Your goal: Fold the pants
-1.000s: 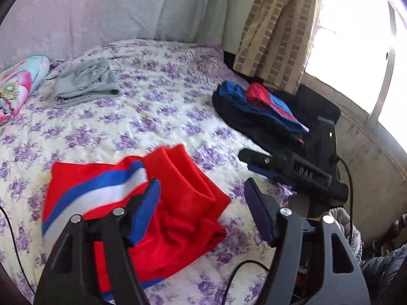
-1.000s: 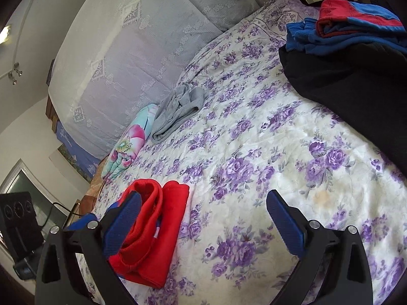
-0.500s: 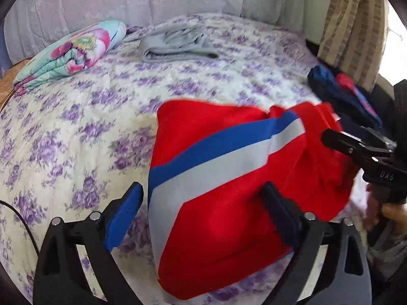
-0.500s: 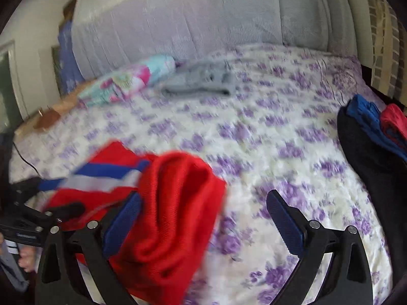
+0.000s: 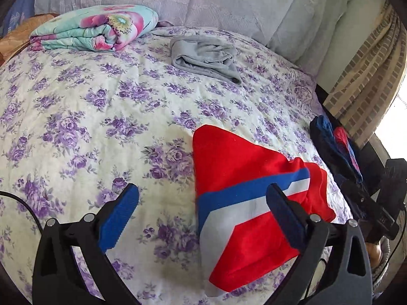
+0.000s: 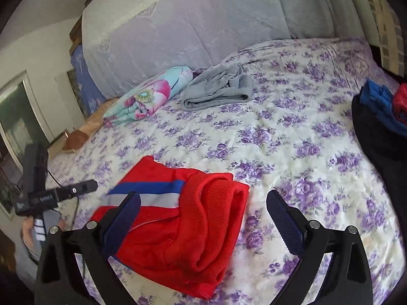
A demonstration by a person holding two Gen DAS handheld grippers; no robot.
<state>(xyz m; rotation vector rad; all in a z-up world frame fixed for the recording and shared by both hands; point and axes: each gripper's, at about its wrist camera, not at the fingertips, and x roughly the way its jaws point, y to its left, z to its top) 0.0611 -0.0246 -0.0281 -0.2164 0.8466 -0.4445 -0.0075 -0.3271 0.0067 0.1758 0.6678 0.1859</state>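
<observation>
My left gripper (image 5: 202, 213) has its jaws spread wide and holds nothing; the blue pads (image 5: 118, 217) hang above the bedspread (image 5: 101, 127), and the right-hand finger crosses in front of the pants (image 5: 244, 193) without closing on them. The pants, red with a blue and a grey-white stripe, lie folded on the near right part of the bed in this view, flat on the flowered cover.

My right gripper (image 6: 203, 216) is likewise open and empty. From this side the pants (image 6: 193, 223) lie low and left of centre, their thick rolled red edge facing the camera; the left-hand finger overlaps the striped part, though whether it touches the cloth I cannot tell.

Farther up the bed lie a folded grey garment (image 5: 206, 58) and, beside it toward the headboard, a rolled floral blanket (image 5: 96, 28). At the right edge rests a pile of dark, blue and red clothes (image 6: 381, 117). A beige curtain (image 5: 366, 81) hangs beyond that edge.
</observation>
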